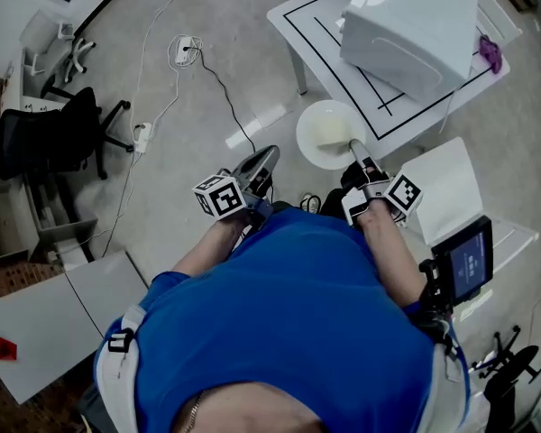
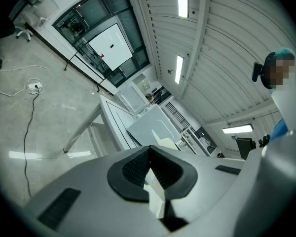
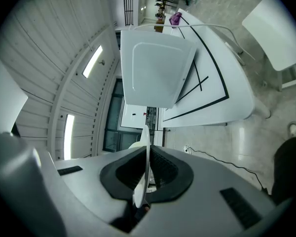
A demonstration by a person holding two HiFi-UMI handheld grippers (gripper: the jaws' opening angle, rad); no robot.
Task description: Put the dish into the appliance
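White dish [image 1: 327, 133], round and shallow, is clamped at its near rim in the right gripper [image 1: 353, 144], held out over the grey floor [image 1: 207, 7] just short of the table [image 1: 311, 25]. In the right gripper view the dish shows edge-on, a thin pale line running between the two dark pads, both jaws pressed onto it. The left gripper [image 1: 263, 159] sits just beside, to the left and slightly lower, not touching the dish; in its own view the ribbed pads meet at the tips with nothing between them. The appliance [image 1: 415, 25], a boxy white unit with its lid down, stands on the white table inside black line markings. A small purple object [image 1: 490, 52] lies at the table's right edge. A black office chair [image 1: 50, 138] and a power strip [image 1: 185, 50] with trailing cables sit on the floor, well apart to the left. The person wears a blue shirt [image 1: 298, 314].
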